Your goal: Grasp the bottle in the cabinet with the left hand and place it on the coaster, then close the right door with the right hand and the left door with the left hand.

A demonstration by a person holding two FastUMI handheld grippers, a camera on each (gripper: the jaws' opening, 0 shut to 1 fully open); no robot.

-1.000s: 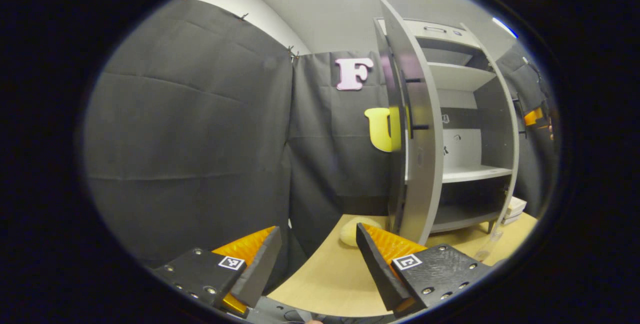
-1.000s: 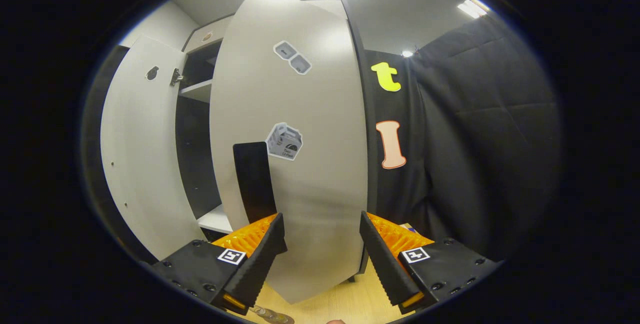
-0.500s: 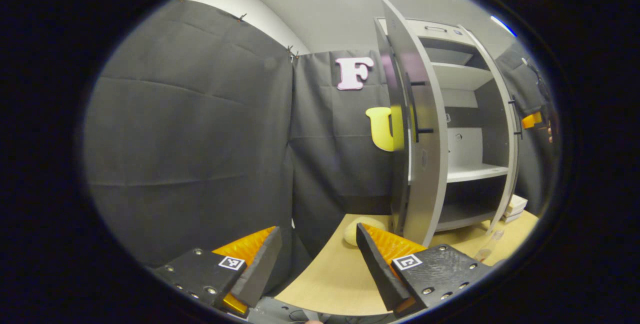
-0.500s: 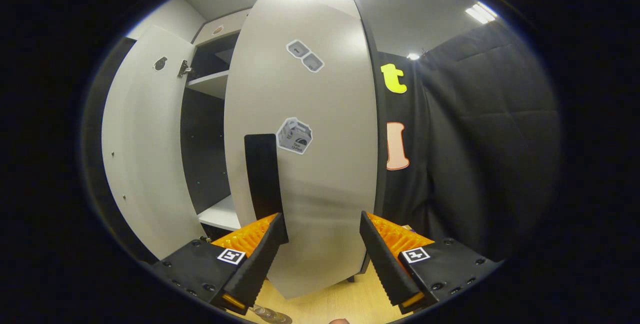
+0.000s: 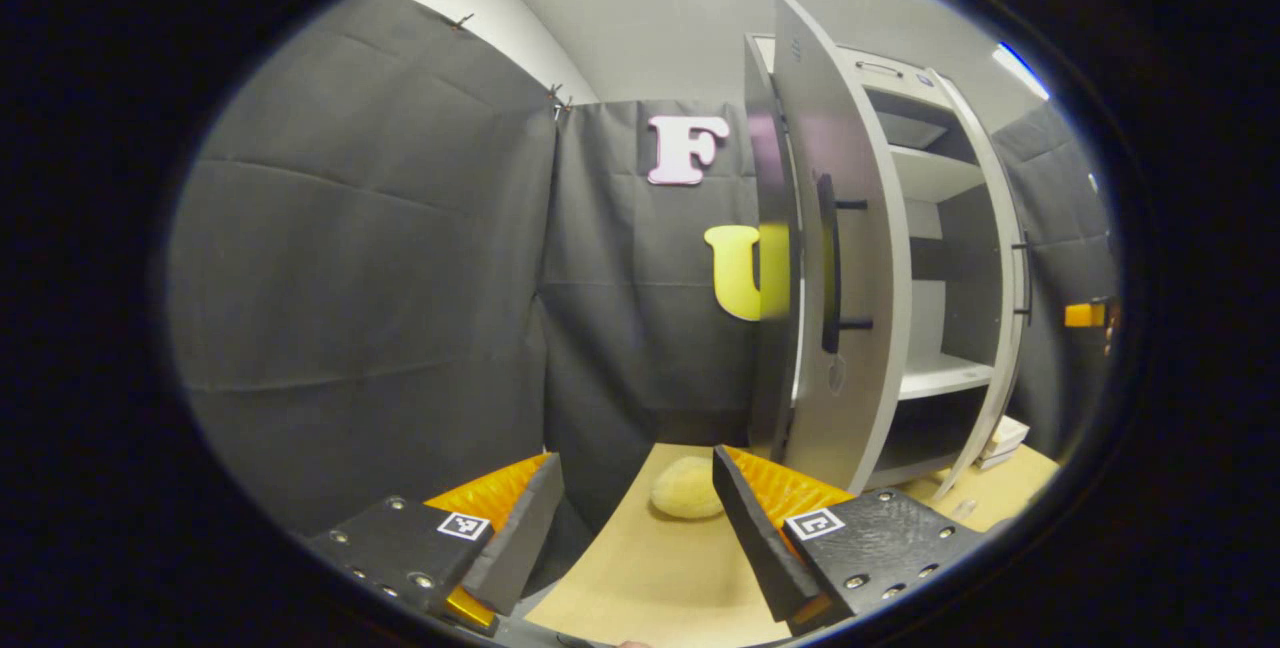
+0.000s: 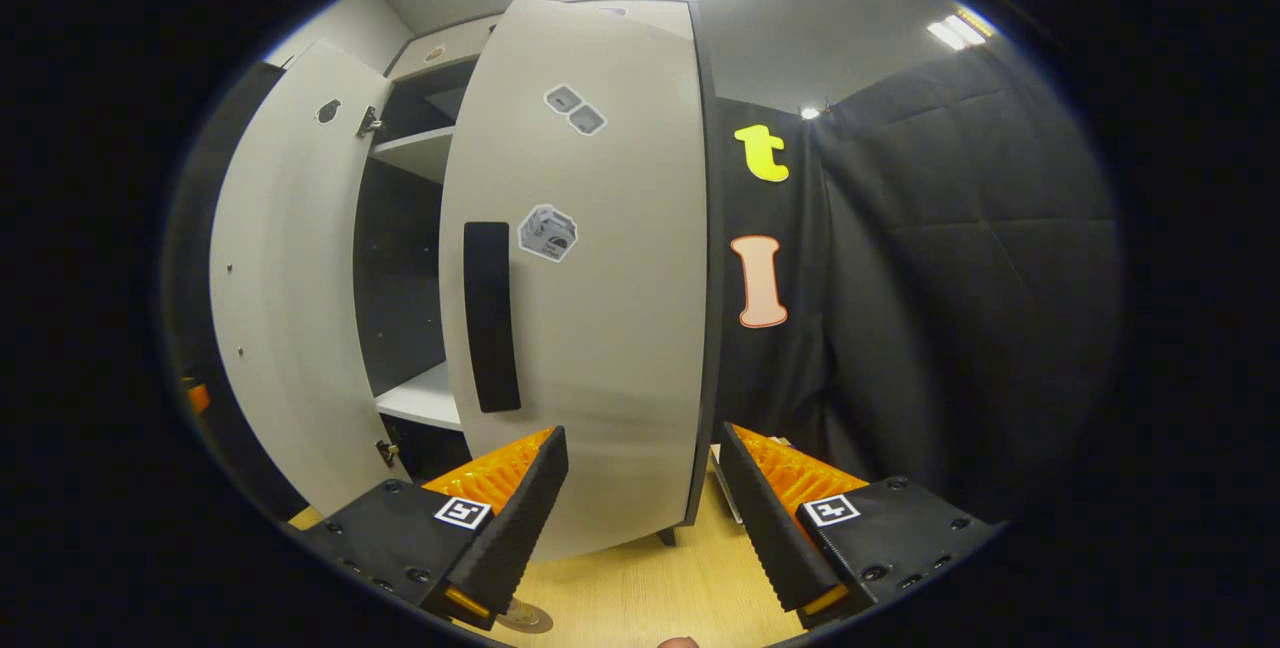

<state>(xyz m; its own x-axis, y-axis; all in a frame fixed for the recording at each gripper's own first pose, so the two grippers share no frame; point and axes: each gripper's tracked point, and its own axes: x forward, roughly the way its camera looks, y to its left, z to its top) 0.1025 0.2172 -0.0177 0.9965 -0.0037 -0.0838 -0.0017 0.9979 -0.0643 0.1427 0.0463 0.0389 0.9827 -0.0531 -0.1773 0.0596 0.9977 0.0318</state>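
The grey cabinet's left door (image 5: 850, 258) stands ajar, edge-on to me, with its black handle (image 5: 828, 263) facing out. My left gripper (image 5: 635, 528) hangs open and empty over the wooden table (image 5: 650, 578), short of that door. Behind it lie bare shelves (image 5: 940, 373) and the right door's edge (image 5: 1008, 268). In the right gripper view the right door (image 6: 600, 328) faces me with its black handle (image 6: 490, 318). My right gripper (image 6: 640, 518) is open just before the door's lower part. A small round thing (image 6: 525, 616) sits at the bottom edge; I cannot tell what it is.
A pale yellow lump (image 5: 683, 488) lies on the table near the left door's foot. White boxes (image 5: 1000, 438) sit beside the cabinet's far side. The left door (image 6: 280, 278) stands wide in the right gripper view. Black cloth walls enclose both sides.
The right door has swung a little toward the cabinet, narrowing the opening. My right gripper has dropped lower against the door. My left gripper has drifted nearer the left door.
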